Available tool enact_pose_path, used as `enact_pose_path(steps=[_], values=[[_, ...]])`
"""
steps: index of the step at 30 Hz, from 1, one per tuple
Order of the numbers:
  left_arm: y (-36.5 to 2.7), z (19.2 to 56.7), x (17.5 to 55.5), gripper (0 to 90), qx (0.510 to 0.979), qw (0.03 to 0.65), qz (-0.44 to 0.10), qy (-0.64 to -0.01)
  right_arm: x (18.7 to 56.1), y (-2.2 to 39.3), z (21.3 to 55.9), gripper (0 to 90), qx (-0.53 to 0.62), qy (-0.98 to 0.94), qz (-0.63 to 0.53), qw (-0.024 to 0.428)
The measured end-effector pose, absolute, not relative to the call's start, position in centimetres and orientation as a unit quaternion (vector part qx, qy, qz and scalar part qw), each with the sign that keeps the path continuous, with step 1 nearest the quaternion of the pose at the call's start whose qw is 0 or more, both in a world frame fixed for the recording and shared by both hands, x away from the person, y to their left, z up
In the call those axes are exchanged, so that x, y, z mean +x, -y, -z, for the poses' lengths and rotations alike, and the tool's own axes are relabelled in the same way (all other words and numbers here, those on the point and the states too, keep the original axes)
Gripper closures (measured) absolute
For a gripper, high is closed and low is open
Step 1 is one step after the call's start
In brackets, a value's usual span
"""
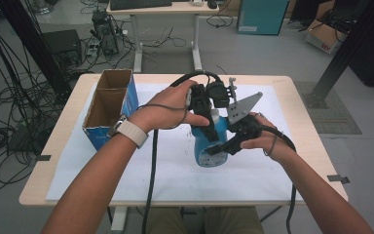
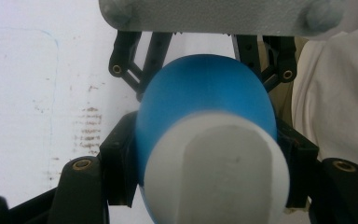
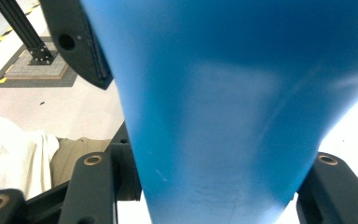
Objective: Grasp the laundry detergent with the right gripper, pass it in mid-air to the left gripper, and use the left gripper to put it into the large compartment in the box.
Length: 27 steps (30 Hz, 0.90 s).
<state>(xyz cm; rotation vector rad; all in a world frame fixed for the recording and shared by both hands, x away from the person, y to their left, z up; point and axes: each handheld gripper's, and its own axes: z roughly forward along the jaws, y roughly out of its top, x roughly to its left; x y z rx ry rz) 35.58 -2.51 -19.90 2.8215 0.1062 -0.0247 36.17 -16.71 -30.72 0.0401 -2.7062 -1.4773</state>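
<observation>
One open cardboard box (image 1: 109, 105) stands left of the gripped blue bottle (image 1: 213, 141).

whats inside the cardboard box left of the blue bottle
The open cardboard box shows bare brown inner walls and a divider splitting it into two compartments. Nothing is visible in either, but the near wall hides the floor of the front compartment, so a low item there could go unseen.

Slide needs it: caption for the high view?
Both grippers, left and right, clamp a blue bottle beside a cardboard box.
</observation>
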Motion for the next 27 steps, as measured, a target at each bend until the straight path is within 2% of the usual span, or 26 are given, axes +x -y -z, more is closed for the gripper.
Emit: enact_pose_path(steps=[27], values=[[2.47,19.91,35.57,37.6,0.987,0.156,0.013,-0.037,36.14,16.70,30.76,43.6,0.013,0.877,0.479,0.031]])
